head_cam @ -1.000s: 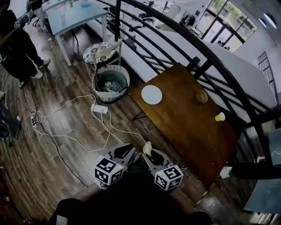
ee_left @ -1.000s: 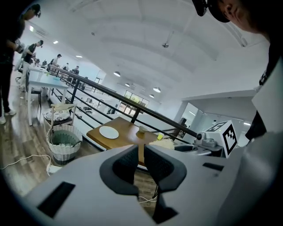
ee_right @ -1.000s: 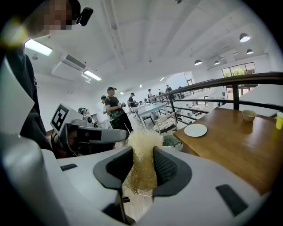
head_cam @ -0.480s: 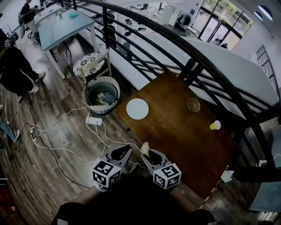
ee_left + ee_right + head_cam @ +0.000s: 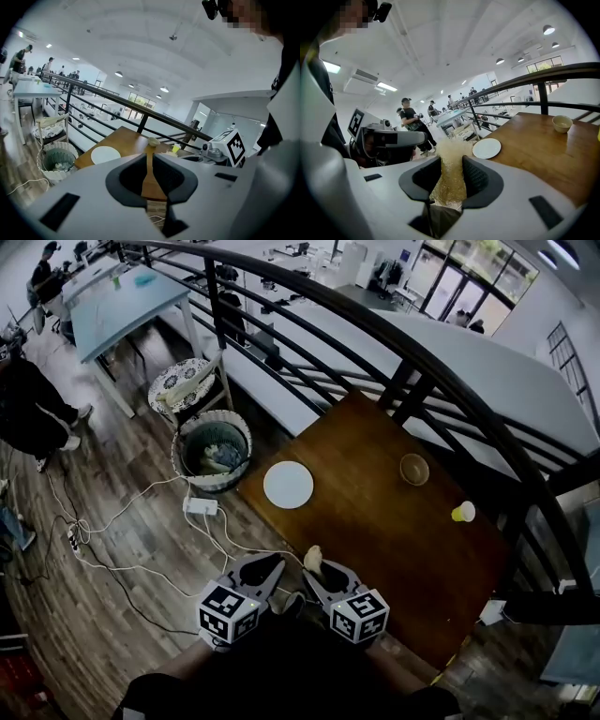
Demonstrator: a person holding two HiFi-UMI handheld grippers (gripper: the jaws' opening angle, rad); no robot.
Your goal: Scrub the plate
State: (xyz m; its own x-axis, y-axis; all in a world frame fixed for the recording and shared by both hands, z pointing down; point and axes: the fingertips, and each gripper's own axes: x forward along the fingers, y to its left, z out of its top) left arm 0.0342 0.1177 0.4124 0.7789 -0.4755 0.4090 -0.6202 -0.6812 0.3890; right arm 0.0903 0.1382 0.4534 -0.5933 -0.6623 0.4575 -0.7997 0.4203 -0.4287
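Dark plank flooring runs across the left of the head view, and a brown wooden table (image 5: pixel 375 540) fills the middle right, set against a curved black railing (image 5: pixel 441 362). On the table's left end, just above the centre of the frame, lies the white plate (image 5: pixel 288 485), flat and with nothing on it. A small bowl (image 5: pixel 413 469) and a yellow cup (image 5: pixel 462 512) stand well apart from it, further right.

Both tools hang low in the frame, short of the table's near edge. The right gripper (image 5: pixel 451 161) is clamped on a golden, fibrous scouring pad (image 5: pixel 449 176), whose tuft pokes out beyond the jaws. The left gripper (image 5: pixel 149 157) has its jaws drawn nearly together, only a thin slit between them and nothing in it.

Judging from this, the step in hand is the approach: the scrubber is held, but no scrubbing has begun. The next move calls for carrying the pad forward and down onto the plate's face. The left gripper will probably need to brace the rim, since a light plate may slide on smooth wood.
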